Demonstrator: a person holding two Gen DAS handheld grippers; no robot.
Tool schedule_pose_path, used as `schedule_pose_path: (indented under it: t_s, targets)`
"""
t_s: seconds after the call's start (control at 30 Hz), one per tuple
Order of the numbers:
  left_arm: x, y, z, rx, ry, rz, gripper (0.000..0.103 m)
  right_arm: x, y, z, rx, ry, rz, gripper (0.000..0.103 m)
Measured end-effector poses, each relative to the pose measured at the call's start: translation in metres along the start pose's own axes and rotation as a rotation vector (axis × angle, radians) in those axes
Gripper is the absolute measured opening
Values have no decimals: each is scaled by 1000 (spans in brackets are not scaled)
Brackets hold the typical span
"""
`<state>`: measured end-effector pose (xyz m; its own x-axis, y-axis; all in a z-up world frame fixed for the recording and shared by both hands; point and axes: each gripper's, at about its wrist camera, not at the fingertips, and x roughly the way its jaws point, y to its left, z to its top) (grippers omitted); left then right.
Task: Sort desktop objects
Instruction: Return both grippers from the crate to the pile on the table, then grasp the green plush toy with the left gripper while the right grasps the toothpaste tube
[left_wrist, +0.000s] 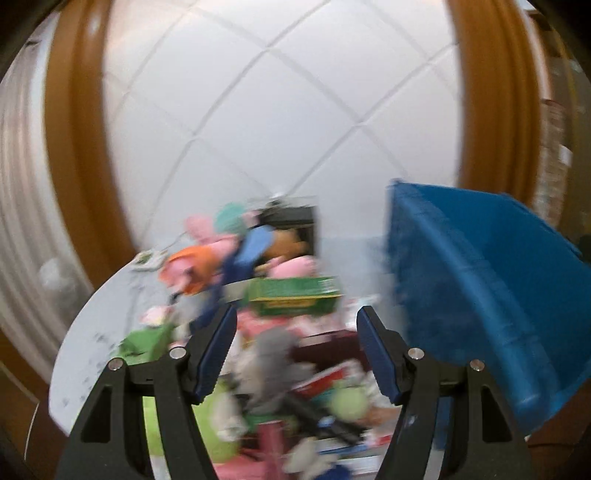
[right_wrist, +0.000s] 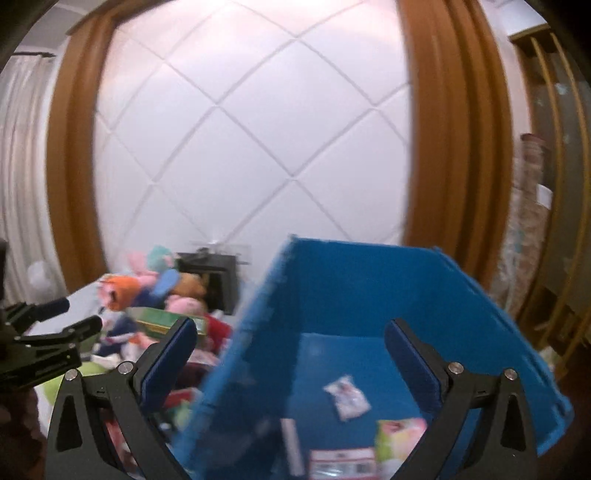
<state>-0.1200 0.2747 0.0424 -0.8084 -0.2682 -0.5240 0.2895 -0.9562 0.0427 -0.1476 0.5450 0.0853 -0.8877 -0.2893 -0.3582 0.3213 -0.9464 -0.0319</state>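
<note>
A heap of desktop objects covers the white table: pink and orange plush toys, a green box, a grey plush, and cartons and packets lower down, all blurred. My left gripper hangs open over the heap with nothing between its pads; it also shows as the left gripper at the edge of the right wrist view. My right gripper stands wide open and empty over the blue bin. Inside the bin lie a white packet, a green and pink packet and a red and white box.
The blue bin stands tilted to the right of the heap. A black box sits at the back of the table against a white quilted wall panel framed in brown wood. Curtains hang at far left, and shelving stands at far right.
</note>
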Motion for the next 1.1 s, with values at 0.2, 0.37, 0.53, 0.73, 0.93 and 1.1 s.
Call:
schedule_pose_path:
  t_s: [0.2,0.37,0.53,0.73,0.93,1.1]
  targets:
    - [26,95,-16,-76,62,93,67,10,75,17,-42,-14,71,103]
    - [56,170,-30,-97,135,155,67,33,131,18,-81,24,97,103]
    - [94,232,-50,-111,223,171,67,81,171,-8,-73,161,94,103]
    - [143,280,-70,-114,334,132,67,135,191,-49,-23,333,48,103]
    - [191,277,-70,-63,392,33,67,167,215,-72,11,433,35,103]
    - [233,263,-71,2,446,-34,67,195,238,-79,4,489,46,103]
